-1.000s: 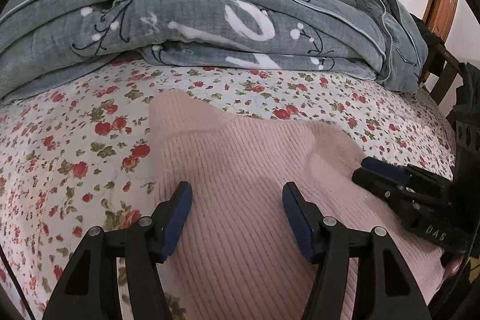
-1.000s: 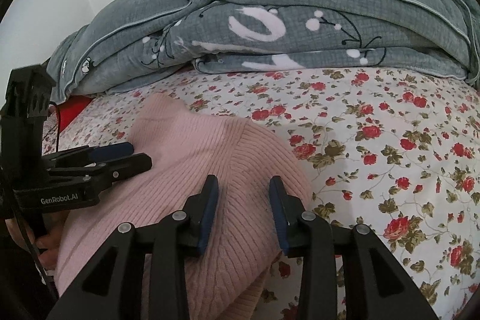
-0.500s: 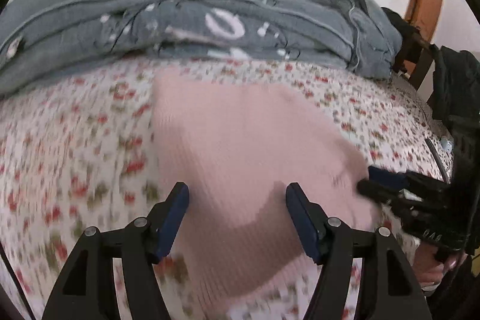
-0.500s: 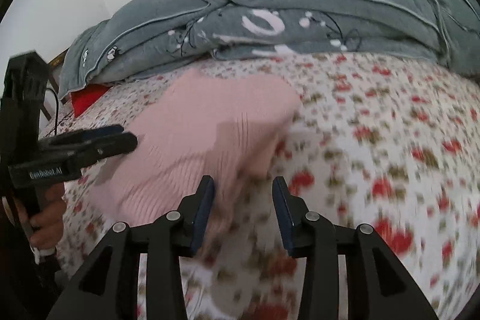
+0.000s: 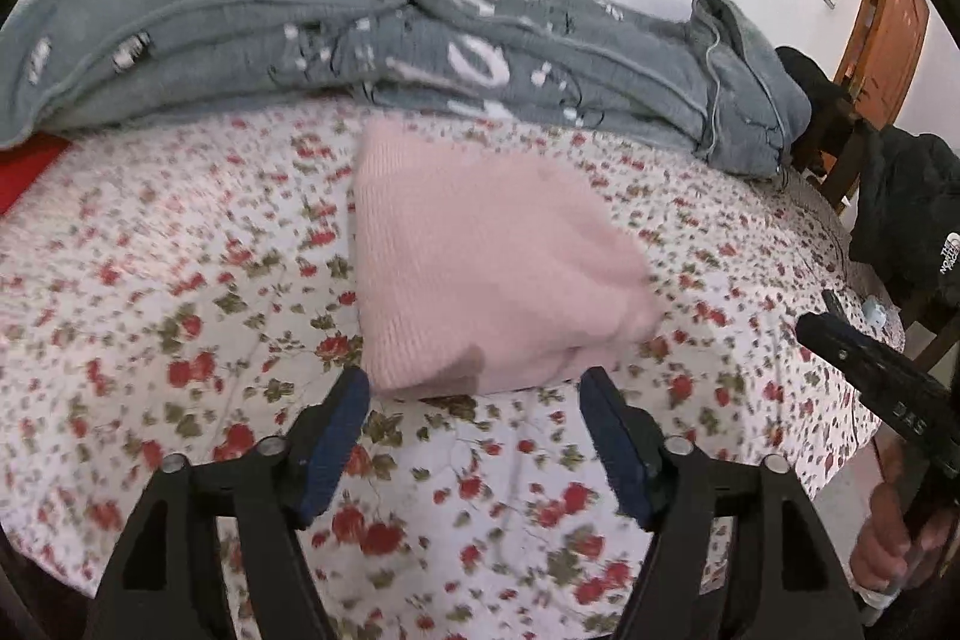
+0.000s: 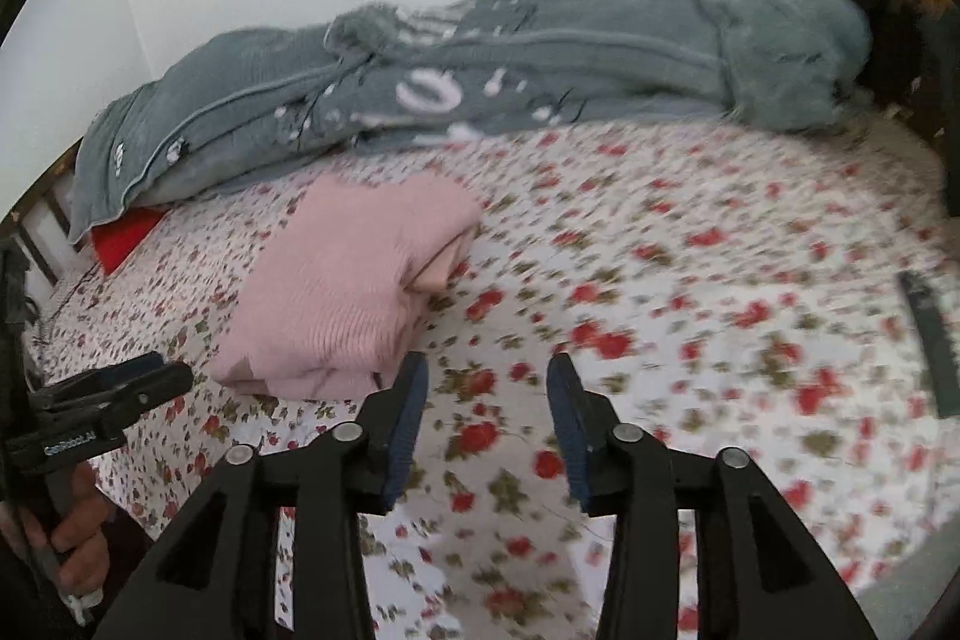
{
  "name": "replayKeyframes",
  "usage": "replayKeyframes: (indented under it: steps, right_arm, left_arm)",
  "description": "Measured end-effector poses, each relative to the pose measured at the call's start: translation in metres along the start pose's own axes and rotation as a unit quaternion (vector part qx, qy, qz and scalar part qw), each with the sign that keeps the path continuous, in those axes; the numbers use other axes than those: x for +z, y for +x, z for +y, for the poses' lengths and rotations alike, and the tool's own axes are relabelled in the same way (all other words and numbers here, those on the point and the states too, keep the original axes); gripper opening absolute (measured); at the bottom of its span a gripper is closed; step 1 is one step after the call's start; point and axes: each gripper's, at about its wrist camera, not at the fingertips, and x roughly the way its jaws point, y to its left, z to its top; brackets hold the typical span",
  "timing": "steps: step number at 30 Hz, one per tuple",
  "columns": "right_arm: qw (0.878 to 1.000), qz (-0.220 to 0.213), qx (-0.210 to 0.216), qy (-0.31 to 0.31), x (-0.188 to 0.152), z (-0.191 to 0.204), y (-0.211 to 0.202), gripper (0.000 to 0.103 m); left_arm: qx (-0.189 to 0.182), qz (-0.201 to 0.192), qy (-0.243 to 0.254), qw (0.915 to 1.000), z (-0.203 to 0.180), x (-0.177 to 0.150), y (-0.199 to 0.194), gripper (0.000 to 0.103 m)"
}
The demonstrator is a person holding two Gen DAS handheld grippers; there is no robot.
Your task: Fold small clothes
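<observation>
Blue-padded jaws on both grippers are opening w/ nothing between them. Left gripper (image 5: 471,445) hangs over bare sheet just short of the near edge of the pink knit garment (image 5: 480,274), pads not touching it. Right gripper (image 6: 487,424) is over flowered sheet too, the garment off to its left, near but apart.

Garment lies on the bed (image 5: 150,280) as a compact folded bundle, layers stacked at the right-hand edge in the right wrist view, roughly mid-bed and just in front of the grey quilt (image 5: 420,58). Prob. set there because it's the flat, free patch of sheet; the quilt is bunched along the wall side, out of the way. Released jaws fit a fold judged done for this piece, so no grip needed.

Farther out: something red (image 6: 123,238) peeks from under the quilt's end, dark jacket (image 5: 906,208) on a chair by the bed's right side, thin dark strip (image 6: 933,340) on the sheet at far right, too blurred to identify.
</observation>
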Motion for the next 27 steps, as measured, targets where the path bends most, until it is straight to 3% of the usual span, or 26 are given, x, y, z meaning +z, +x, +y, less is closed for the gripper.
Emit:
replayKeyframes:
  steps: [3, 4, 5, 8, 18, 27]
  right_arm:
    - [1.000, -0.019, -0.018, -0.008, -0.001, 0.000, -0.033, 0.061]
    - [0.999, -0.023, -0.024, -0.011, -0.001, 0.000, -0.042, 0.076]
    - [0.999, -0.033, -0.027, -0.015, -0.003, 0.000, -0.054, 0.084]
    - [0.998, -0.046, -0.033, -0.034, -0.006, 0.004, -0.080, 0.094]
    - [0.997, -0.058, -0.032, -0.038, -0.024, 0.005, -0.127, 0.097]
    - [0.997, -0.063, -0.035, -0.035, -0.032, -0.002, -0.140, 0.097]
  left_arm:
    - [0.022, -0.023, 0.008, 0.9995, -0.016, -0.001, -0.027, 0.078]
    - [0.026, -0.030, 0.011, 0.9992, -0.022, -0.001, -0.035, 0.079]
    - [0.027, -0.035, 0.013, 0.9989, -0.027, -0.001, -0.042, 0.080]
    - [0.044, -0.049, 0.014, 0.9977, -0.038, -0.004, -0.060, 0.081]
    - [0.067, -0.056, 0.014, 0.9961, -0.060, -0.026, -0.091, 0.083]
    - [0.075, -0.072, 0.024, 0.9943, -0.070, -0.032, -0.111, 0.084]
